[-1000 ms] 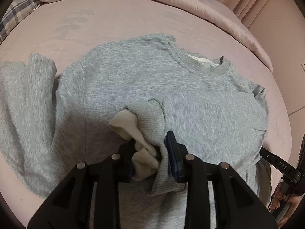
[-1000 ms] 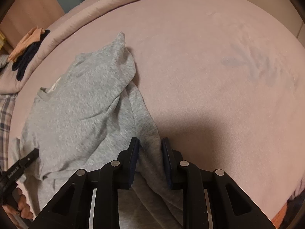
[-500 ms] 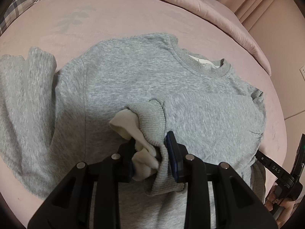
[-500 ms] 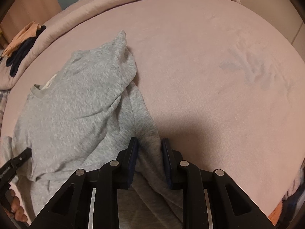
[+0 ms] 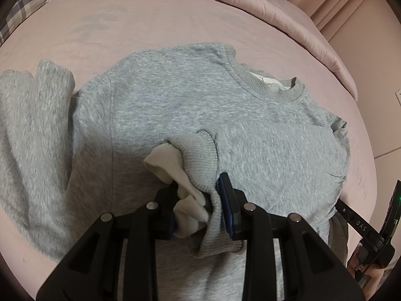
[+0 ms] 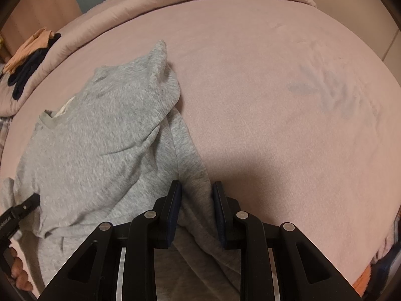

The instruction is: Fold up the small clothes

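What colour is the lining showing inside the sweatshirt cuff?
Cream, against the grey ribbed cuff; the lining shows best in the left wrist view.

Grey sweatshirt (image 6: 100, 145) shifted slightly rightward in right wrist view, neckline (image 6: 54, 119) now farther from the edge

The sweatshirt (image 5: 190, 105) is heather grey with a cream lining (image 5: 165, 160) at its cuff. It lies on a dusty pink bed (image 5: 150, 25). Beyond the bed's corner shows plaid fabric (image 5: 27, 7).
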Demonstrator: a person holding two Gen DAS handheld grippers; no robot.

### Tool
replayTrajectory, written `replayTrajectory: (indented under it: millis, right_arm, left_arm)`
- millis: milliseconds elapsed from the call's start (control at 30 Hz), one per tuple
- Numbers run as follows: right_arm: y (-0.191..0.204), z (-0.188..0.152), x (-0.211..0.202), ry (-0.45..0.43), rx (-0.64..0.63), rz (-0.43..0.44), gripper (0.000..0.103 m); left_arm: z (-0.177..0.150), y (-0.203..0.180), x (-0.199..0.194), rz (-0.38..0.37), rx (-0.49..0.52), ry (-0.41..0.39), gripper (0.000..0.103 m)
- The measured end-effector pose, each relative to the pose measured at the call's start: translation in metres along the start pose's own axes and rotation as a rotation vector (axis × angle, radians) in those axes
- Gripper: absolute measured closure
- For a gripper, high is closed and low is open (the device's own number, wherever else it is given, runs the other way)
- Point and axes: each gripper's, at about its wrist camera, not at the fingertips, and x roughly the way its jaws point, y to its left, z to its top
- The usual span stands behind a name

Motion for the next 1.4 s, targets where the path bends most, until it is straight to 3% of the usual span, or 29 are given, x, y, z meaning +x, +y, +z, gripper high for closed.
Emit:
replayTrajectory:
  millis: [1400]
  right_arm:
    - [-0.0082, -0.0080, 0.0012, -0.040, 0.005, 0.013, 0.080]
  left_arm:
    - [-0.0001, 0.0005, 0.0007, -0.008, -0.014, -0.002, 0.071]
